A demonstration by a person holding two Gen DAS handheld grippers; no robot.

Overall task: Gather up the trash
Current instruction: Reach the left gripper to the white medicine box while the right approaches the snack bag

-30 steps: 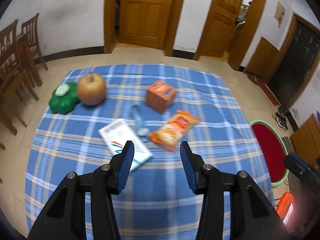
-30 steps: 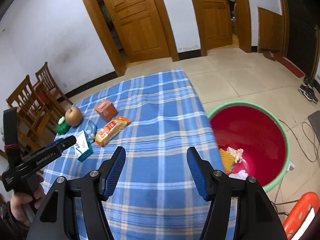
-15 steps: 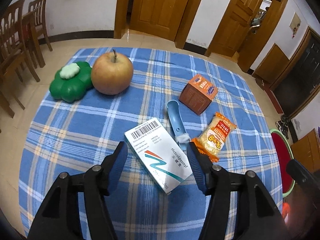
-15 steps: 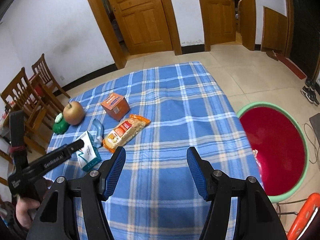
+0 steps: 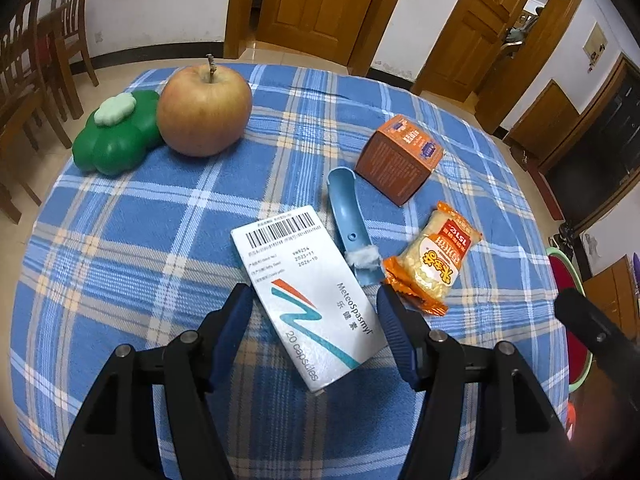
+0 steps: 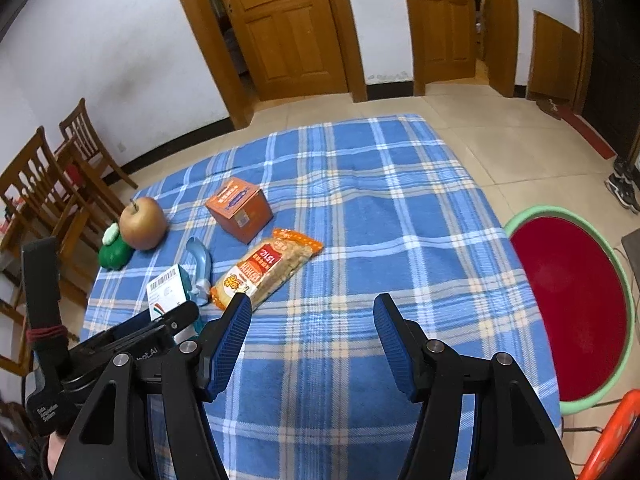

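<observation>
The flat white cardboard capsule box (image 5: 306,294) lies on the blue plaid tablecloth (image 5: 120,240), between my left gripper (image 5: 314,316)'s wide-open, empty fingers, lined up to pinch it; my right gripper (image 6: 312,320) waits open and empty nearer the red basin (image 6: 576,308)

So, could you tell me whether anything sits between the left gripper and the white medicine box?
Nothing visible does. The left gripper is open, with its fingers either side of the near end of the white medicine box. The blue scoop and the orange snack packet lie just beside the box, not in the approach path.
</observation>
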